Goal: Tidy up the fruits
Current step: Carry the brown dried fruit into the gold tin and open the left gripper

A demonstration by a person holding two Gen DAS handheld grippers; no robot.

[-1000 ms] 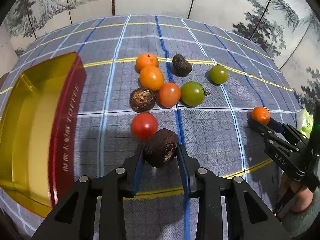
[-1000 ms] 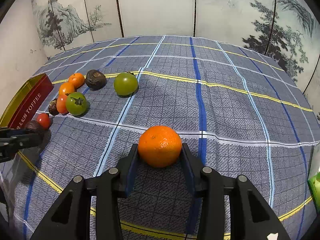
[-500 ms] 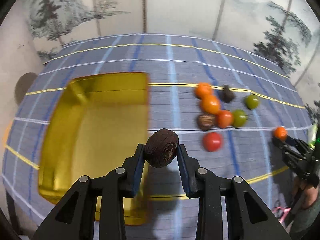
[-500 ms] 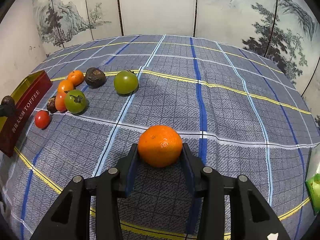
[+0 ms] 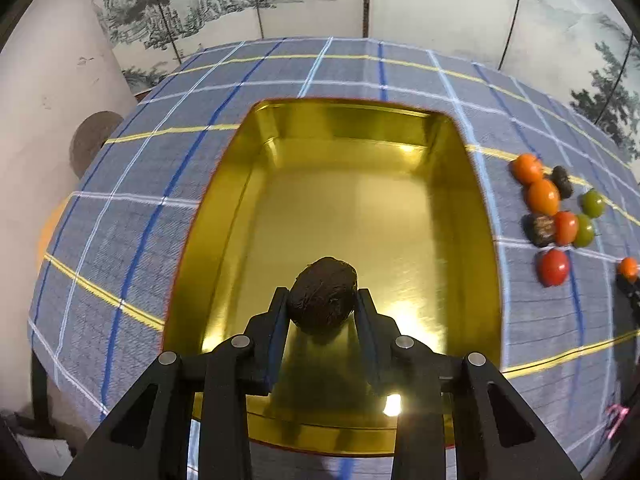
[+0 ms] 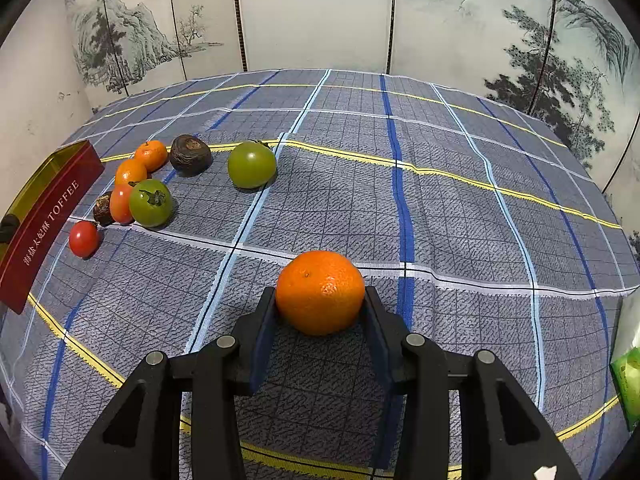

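Observation:
My left gripper (image 5: 323,300) is shut on a dark brown wrinkled fruit (image 5: 322,295) and holds it above the near part of the gold tin (image 5: 484,240), whose floor is bare. My right gripper (image 6: 320,300) is shut on an orange mandarin (image 6: 320,291) just over the checked cloth. The other fruits lie in a cluster right of the tin: two mandarins (image 5: 542,196), two dark fruits (image 5: 541,229), red tomatoes (image 5: 553,266) and green tomatoes (image 5: 593,203). In the right wrist view the cluster (image 6: 150,202) sits at the left by the tin's red "TOFFEE" wall (image 6: 48,220).
The checked blue cloth (image 6: 440,220) covers the table. Painted screen panels (image 6: 312,16) stand behind it. A green packet (image 6: 630,376) lies at the right edge. In the left wrist view the right gripper's tip with its mandarin (image 5: 627,267) shows at the far right.
My left gripper carried the dark fruit leftward from the cluster to above the gold tin. The right gripper and its mandarin stayed put.

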